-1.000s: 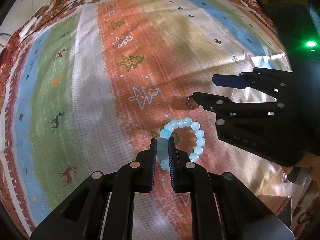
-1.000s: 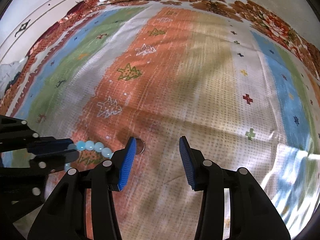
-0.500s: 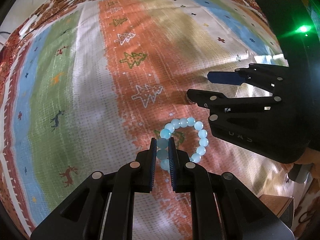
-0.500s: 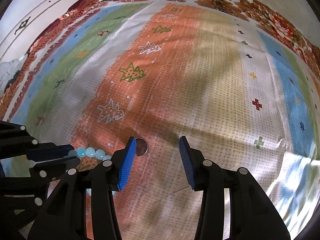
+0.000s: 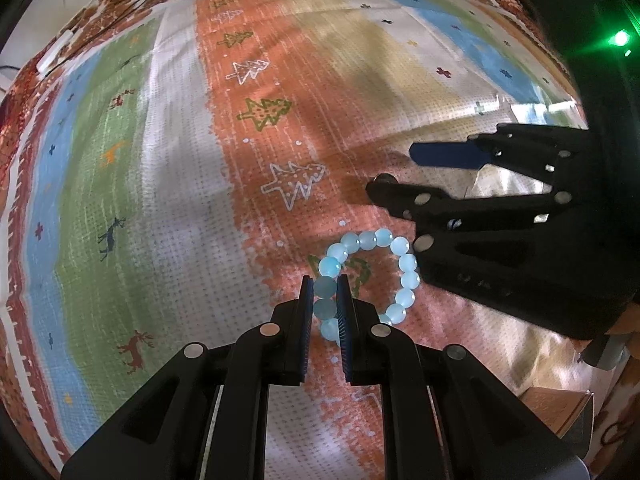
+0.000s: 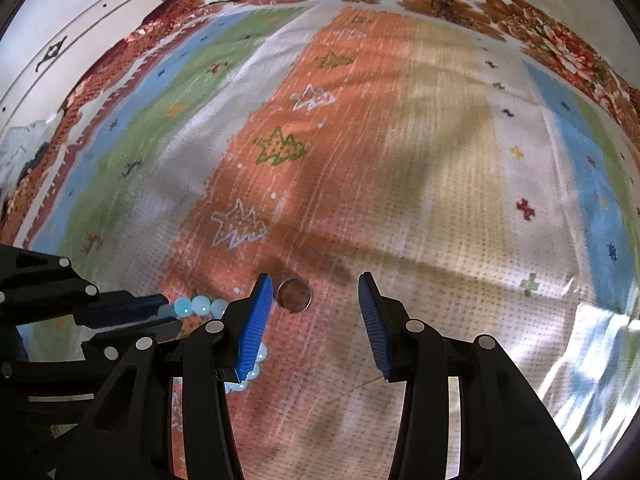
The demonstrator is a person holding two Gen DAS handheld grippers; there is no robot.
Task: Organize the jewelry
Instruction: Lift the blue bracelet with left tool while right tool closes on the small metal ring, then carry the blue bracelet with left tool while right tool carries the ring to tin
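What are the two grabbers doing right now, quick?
Left gripper: closed on the blue bead bracelet.
Right gripper: open, holding nothing, with a small ring lying between its fingers.

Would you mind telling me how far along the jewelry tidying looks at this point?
Nothing looks put away yet: no box or tray is in view. In hand: the left tool is shut on the blue bead bracelet, which lies on the patterned cloth. The right tool is open, with the small ring lying between its fingers, untouched. Gripping the ring and storing both pieces remain.
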